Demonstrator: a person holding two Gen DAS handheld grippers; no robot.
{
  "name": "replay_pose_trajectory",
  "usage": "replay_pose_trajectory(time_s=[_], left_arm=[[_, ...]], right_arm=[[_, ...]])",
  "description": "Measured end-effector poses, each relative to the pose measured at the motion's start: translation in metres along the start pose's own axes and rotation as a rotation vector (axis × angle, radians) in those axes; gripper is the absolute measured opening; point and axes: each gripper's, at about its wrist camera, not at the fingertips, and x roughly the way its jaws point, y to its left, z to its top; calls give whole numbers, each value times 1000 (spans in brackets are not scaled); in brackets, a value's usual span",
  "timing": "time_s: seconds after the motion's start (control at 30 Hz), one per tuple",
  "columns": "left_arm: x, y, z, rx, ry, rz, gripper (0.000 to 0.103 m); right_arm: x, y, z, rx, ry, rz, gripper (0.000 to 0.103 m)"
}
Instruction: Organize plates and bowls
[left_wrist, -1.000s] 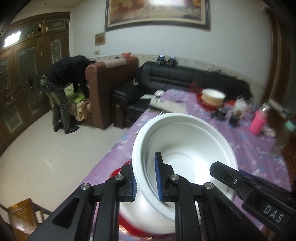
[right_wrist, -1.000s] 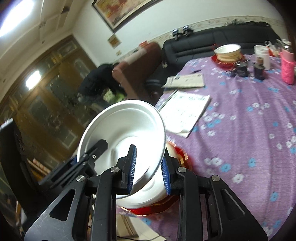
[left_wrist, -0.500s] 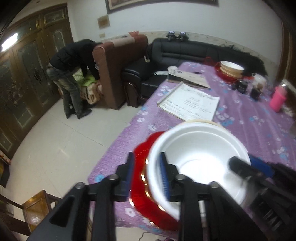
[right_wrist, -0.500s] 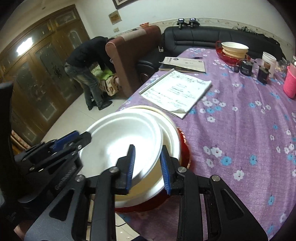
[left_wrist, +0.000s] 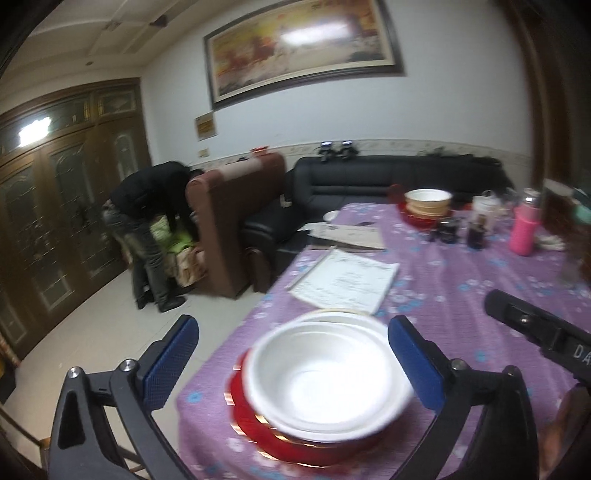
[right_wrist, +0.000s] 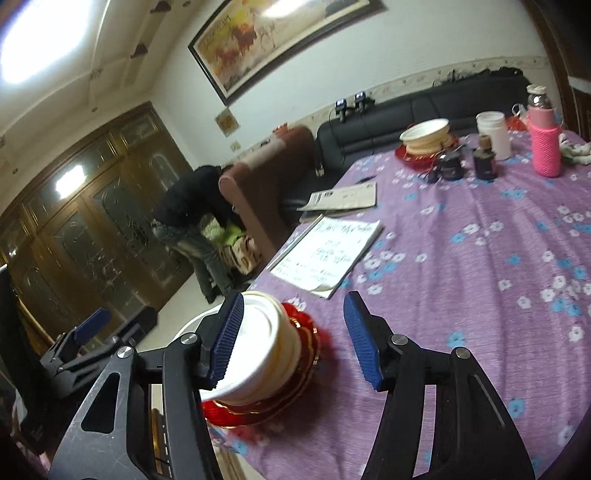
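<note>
A white bowl sits nested on other bowls on a red gold-rimmed plate at the near table corner. My left gripper is open, its blue pads either side of the stack and apart from it. In the right wrist view the same bowl stack on the red plate lies at lower left. My right gripper is open and empty; its left finger hides part of the stack. A second bowl stack on a red plate stands at the far table end.
Papers and a booklet lie on the purple flowered tablecloth. Jars, a white cup and a pink bottle stand at the far end. A person bends by a brown armchair; a black sofa is behind.
Both grippers set the white bowl down onto the stack, opened, and drew back from it. The bowl now rests free on the stack.
</note>
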Motion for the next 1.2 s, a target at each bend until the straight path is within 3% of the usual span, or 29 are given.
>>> replay_pose_trajectory(time_s=[0.33,1.2], left_arm=[[-6,-30,-8,29,32,-22,103],[0,-27,-7,-2,53,0,103]], right_arm=[[-18,-7,-10,-23,-20,11,57],[-8,-4,-10,-33,2,22,57]])
